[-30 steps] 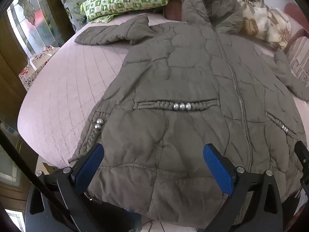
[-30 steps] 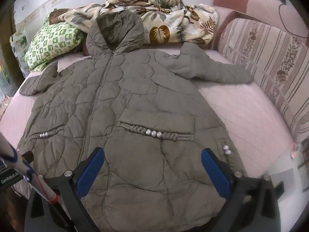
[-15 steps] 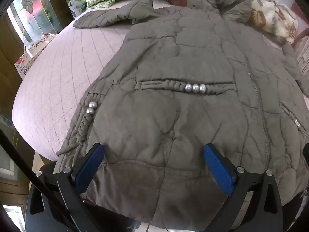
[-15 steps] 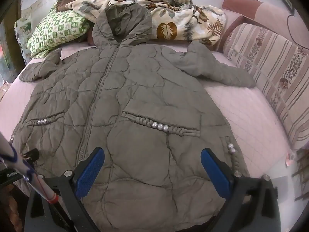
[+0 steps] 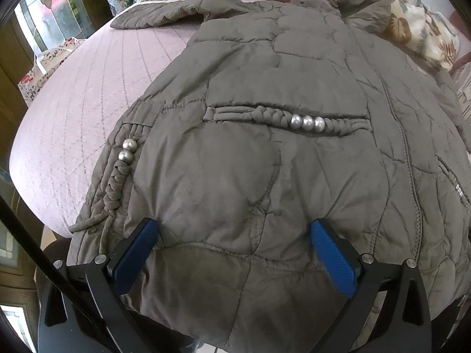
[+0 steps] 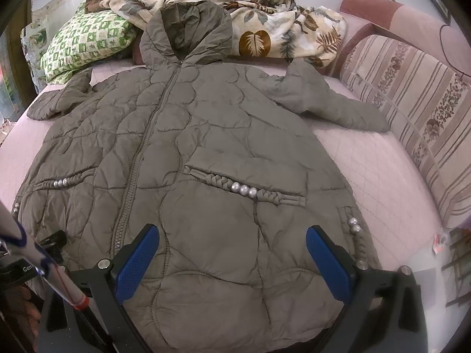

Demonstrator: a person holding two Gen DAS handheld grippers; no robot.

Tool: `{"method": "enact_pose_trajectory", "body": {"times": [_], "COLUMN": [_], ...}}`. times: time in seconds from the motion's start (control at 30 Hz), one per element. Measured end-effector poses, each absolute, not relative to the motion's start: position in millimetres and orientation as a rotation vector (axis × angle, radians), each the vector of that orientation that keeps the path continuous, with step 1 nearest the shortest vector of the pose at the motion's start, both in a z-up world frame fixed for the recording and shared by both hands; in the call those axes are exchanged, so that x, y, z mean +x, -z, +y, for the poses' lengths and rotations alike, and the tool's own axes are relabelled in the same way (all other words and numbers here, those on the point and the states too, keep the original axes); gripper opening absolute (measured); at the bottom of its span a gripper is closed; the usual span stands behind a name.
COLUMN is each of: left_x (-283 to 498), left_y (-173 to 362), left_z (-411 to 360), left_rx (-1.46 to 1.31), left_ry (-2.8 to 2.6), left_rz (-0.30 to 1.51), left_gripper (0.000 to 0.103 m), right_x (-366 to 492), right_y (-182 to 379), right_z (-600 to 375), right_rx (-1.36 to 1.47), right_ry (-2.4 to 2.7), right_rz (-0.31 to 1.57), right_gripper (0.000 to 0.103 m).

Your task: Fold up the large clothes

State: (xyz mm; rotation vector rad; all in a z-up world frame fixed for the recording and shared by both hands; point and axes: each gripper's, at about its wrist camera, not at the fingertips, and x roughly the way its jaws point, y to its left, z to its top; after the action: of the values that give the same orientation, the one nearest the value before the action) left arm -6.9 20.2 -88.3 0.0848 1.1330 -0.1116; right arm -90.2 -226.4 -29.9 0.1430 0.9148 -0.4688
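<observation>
An olive quilted hooded coat (image 6: pixel 206 147) lies front up and zipped on a pink quilted bed (image 6: pixel 368 161), sleeves spread, hood toward the pillows. It also fills the left wrist view (image 5: pixel 265 103). My left gripper (image 5: pixel 232 229) is open, its blue pads astride the coat's lower left hem, close over the fabric. My right gripper (image 6: pixel 232 235) is open over the lower right hem, below the braided pocket with silver beads (image 6: pixel 244 189). The hem hangs over the bed's front edge.
A green patterned pillow (image 6: pixel 85 41) and a leaf-print blanket (image 6: pixel 265 29) lie behind the hood. A striped cushion (image 6: pixel 412 111) lines the right side. A window and a floral bag (image 5: pixel 44 64) stand left of the bed.
Both grippers have moved forward and down toward the coat's hem; the left one most, so the coat looms larger in its view. Both stay open.
</observation>
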Motion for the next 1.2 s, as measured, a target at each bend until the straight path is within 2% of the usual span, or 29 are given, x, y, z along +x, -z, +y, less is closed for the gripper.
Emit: {"method": "enact_pose_trajectory", "body": {"times": [0.43,0.93,1.2], "left_x": [-12,7,14], "left_y": [77,74,71], "left_z": [19,21,31], "left_rx": [0.106,0.065,-0.011], "left_ry": [0.092,0.12,0.155], "left_rz": [1.095,1.187,1.173], "left_gripper": [0.103,0.103,0.103], "right_x": [-95,-103,-105], "right_y": [30,26,29], "right_z": [-223,-223,-225], "right_rx": [0.137,0.162,0.184], "right_ry": [0.469,0.47,0.464], "right_rz": [0.914,0.903,0.907], "right_gripper": [0.102,0.102,0.102]}}
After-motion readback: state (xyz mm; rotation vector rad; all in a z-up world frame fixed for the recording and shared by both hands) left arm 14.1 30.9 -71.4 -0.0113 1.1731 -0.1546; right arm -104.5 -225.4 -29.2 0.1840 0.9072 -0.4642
